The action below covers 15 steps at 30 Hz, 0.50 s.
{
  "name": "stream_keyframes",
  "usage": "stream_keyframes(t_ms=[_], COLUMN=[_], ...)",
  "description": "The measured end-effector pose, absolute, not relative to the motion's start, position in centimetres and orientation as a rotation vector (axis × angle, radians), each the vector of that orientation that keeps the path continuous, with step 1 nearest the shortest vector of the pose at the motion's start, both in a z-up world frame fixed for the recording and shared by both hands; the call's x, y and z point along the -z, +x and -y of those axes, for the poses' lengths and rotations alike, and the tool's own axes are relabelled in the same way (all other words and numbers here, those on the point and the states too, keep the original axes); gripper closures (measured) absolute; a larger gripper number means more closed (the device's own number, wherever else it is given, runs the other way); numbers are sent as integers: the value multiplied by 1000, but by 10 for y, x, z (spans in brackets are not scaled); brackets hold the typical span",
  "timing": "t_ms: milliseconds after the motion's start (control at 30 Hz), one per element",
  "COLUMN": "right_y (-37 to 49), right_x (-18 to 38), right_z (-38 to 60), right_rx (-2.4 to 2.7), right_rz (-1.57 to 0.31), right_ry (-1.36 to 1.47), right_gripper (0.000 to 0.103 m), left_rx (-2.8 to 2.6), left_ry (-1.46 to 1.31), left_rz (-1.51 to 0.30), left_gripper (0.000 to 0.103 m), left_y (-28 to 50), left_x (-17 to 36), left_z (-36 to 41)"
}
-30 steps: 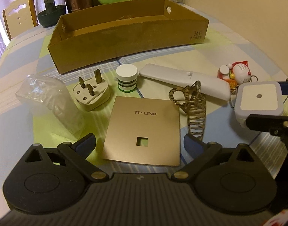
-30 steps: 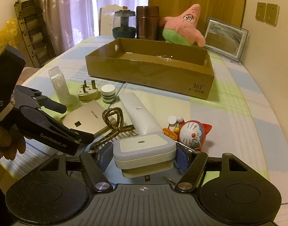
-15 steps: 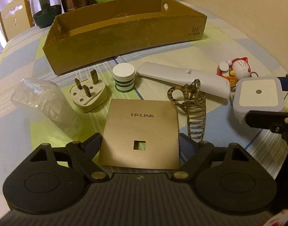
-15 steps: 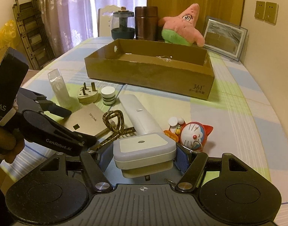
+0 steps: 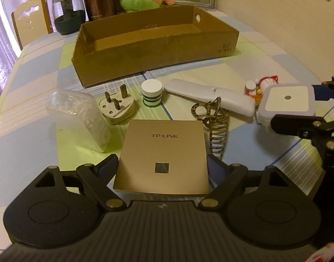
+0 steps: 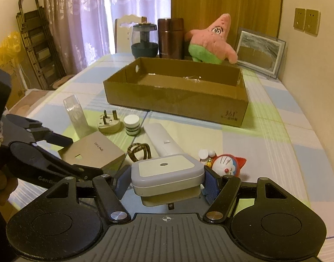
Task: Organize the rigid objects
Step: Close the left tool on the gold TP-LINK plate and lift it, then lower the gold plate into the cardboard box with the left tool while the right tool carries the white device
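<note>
My left gripper is shut on the gold TP-LINK panel and holds it tilted off the table; it also shows in the right wrist view. My right gripper is shut on a white-and-grey square plug-in device, seen in the left wrist view too. An open cardboard box stands behind, its inside bare. On the table lie a three-pin plug, a white-and-green cap, a white remote, a patterned hair clip, a Doraemon keychain and a clear plastic case.
Behind the box stand a pink star plush, a brown flask, a dark glass jar and a picture frame. A chair is at the far edge. The wall is close on the right.
My left gripper has closed onto the gold panel and lifted its near edge off the table. My right gripper has kept hold of the square device and risen slightly.
</note>
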State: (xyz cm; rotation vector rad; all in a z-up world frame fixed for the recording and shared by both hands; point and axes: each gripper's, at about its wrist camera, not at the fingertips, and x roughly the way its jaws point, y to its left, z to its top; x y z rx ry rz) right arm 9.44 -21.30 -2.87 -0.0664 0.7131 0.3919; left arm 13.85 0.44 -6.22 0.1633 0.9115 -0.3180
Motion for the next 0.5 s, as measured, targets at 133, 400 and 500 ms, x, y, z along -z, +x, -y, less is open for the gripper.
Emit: stream_keyframes(t_ms=[133,400,500], right_y=[93,94,97], right_x=[21,5,-2], right_z=[214,218,220], right_rx=[-392,-383,-380], right_rz=[-699,-673,-665], right_ry=[-63,-50,-42], right_gripper=[37,37,37], left_rx=[302,280,277], left_ry=[151,113,104], left_rz=[-898,-861,-846], left_gripper=[19,19,19], left_y=[133,131,135], left_x=[51,26,16], left_z=[-6,-10,-9])
